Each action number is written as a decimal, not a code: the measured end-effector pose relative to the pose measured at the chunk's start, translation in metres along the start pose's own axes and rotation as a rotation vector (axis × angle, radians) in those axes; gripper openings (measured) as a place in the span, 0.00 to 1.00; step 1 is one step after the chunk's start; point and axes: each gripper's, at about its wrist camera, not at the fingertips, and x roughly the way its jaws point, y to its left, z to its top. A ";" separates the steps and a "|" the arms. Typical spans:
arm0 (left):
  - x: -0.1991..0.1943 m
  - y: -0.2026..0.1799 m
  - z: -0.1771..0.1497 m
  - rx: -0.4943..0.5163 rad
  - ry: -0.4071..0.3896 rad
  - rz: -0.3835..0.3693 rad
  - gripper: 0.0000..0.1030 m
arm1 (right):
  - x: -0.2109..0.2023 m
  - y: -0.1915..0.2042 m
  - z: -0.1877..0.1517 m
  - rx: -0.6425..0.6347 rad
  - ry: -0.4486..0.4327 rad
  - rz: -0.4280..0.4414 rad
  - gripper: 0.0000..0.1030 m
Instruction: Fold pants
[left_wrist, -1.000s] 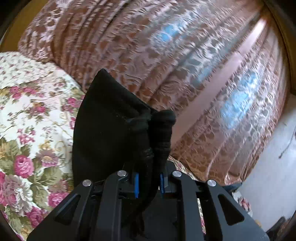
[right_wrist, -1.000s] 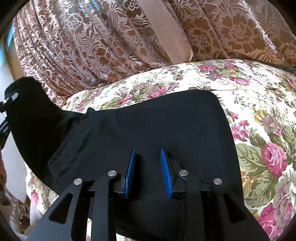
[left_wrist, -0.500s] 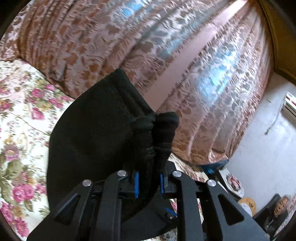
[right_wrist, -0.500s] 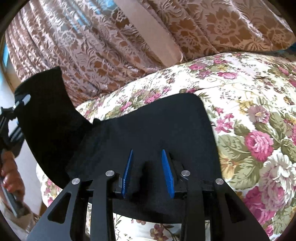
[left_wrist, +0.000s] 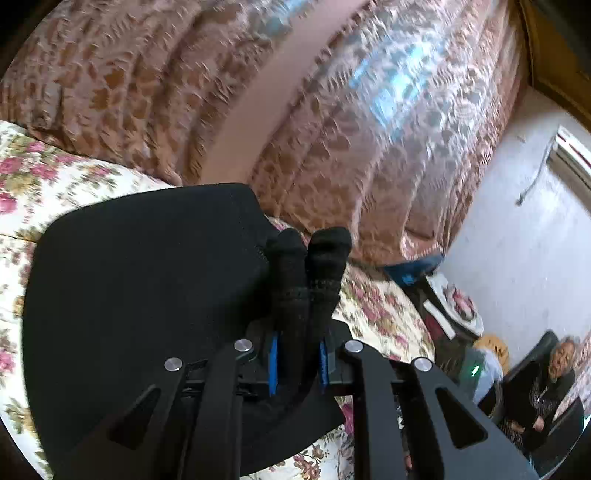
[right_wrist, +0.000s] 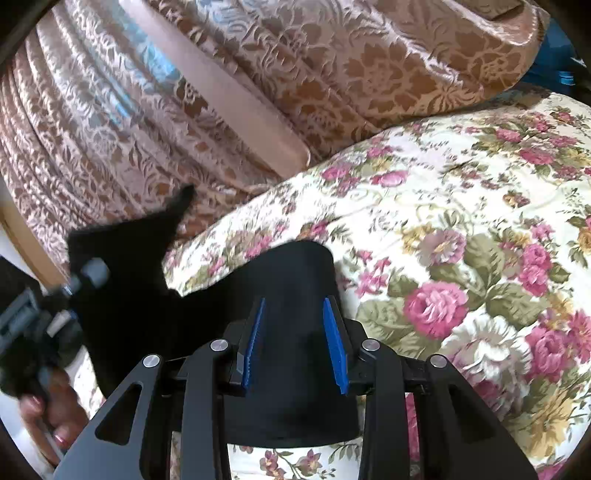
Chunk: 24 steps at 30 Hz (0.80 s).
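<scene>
Pants (left_wrist: 140, 280): one black garment of plain matte fabric, partly folded, lying on the floral bedspread (right_wrist: 461, 206).

Left wrist view: a broad, flat, smooth panel spreads across the bedspread, its far corner lying toward the curtain-side edge of the bed. Two bunched, ribbed ends of the fabric stand upright, side by side, rising from between the blue pads of the left gripper (left_wrist: 297, 363).

Right wrist view: a flat panel of the pants (right_wrist: 295, 332) with a rounded far edge lies near the bed's near edge. A second portion is lifted off the bedspread at the left and ends in a pointed tip; this portion is blurred.
</scene>
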 end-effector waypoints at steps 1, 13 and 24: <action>0.008 -0.003 -0.005 0.010 0.021 0.002 0.14 | -0.002 0.000 0.002 0.002 -0.007 0.001 0.30; 0.055 -0.014 -0.055 0.075 0.234 -0.068 0.47 | 0.009 0.009 0.002 0.010 0.062 0.074 0.30; -0.022 0.019 -0.035 0.022 0.029 0.033 0.67 | 0.054 0.021 0.009 0.016 0.230 0.155 0.43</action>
